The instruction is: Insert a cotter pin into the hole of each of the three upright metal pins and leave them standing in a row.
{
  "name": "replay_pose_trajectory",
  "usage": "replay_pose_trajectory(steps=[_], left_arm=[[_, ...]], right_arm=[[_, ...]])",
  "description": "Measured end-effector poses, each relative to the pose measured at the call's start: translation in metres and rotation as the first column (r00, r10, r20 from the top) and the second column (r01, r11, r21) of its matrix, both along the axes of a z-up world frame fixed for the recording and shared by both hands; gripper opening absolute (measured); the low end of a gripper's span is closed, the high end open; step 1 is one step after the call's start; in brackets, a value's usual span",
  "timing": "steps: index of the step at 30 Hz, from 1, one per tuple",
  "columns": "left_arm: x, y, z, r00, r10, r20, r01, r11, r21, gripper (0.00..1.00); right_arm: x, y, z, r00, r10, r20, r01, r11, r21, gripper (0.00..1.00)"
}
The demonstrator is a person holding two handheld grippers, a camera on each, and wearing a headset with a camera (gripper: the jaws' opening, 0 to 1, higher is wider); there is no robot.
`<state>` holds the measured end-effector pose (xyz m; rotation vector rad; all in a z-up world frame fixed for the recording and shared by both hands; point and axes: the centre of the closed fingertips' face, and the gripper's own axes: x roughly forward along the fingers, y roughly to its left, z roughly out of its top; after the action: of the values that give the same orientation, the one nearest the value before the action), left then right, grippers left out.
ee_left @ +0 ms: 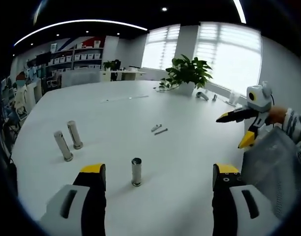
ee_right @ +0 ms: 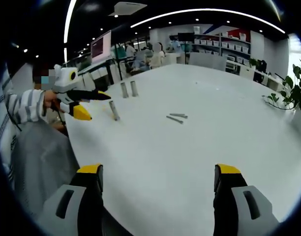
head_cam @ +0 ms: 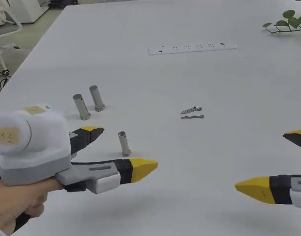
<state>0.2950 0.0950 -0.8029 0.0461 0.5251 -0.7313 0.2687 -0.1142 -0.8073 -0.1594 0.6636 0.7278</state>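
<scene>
Three grey metal pins stand upright on the white table: one [head_cam: 124, 144] near the front, two more [head_cam: 81, 107] [head_cam: 97, 98] side by side behind it to the left. Two cotter pins [head_cam: 192, 113] lie loose mid-table, right of the pins. My left gripper [head_cam: 118, 150] is open, its yellow tips on either side of the front pin [ee_left: 136, 171] but short of it. My right gripper [head_cam: 283, 162] hangs open at the right edge, a good way from the cotter pins [ee_right: 176, 117].
A white power strip [head_cam: 192, 48] lies across the far part of the table. A green plant sprig [head_cam: 285, 22] sits at the far right corner. Chairs and shelving stand beyond the table's edges.
</scene>
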Motion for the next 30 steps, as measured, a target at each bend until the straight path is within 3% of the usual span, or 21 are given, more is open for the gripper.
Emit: replay_pose_trajectory(steps=[3,5,10,18,21,26,30], left_arm=[[-0.006,0.001,0.004,1.000,-0.028,0.009,0.028,1.000,0.003,1.00],[-0.009,0.001,0.006,0.999,-0.044,0.006,0.044,0.999,-0.001,0.99],[-0.021,0.006,0.010,0.996,-0.088,-0.010,0.088,0.996,0.034,0.99],[-0.031,0.016,0.012,0.995,-0.095,-0.041,0.095,0.995,0.016,0.99],[-0.031,0.026,0.007,0.996,-0.085,-0.031,0.087,0.995,0.054,0.99],[-0.035,0.033,0.003,0.994,-0.091,-0.059,0.095,0.994,0.060,0.99],[-0.036,0.037,0.002,0.994,-0.064,-0.083,0.067,0.997,0.035,0.99]], right_arm=[[-0.002,0.000,0.000,1.000,0.003,-0.005,-0.003,1.000,-0.002,0.94],[-0.003,0.000,-0.001,1.000,0.005,-0.011,-0.005,1.000,-0.005,0.94],[-0.002,-0.005,0.004,1.000,-0.006,-0.016,0.006,1.000,-0.002,0.94],[-0.007,-0.008,0.005,1.000,0.007,-0.030,-0.007,1.000,-0.020,0.94],[-0.009,-0.005,0.005,0.999,0.013,-0.041,-0.013,1.000,-0.012,0.94],[-0.014,0.002,0.003,0.997,0.042,-0.059,-0.043,0.999,-0.018,0.94],[-0.012,0.009,0.009,0.998,0.062,-0.019,-0.063,0.998,-0.021,0.86]])
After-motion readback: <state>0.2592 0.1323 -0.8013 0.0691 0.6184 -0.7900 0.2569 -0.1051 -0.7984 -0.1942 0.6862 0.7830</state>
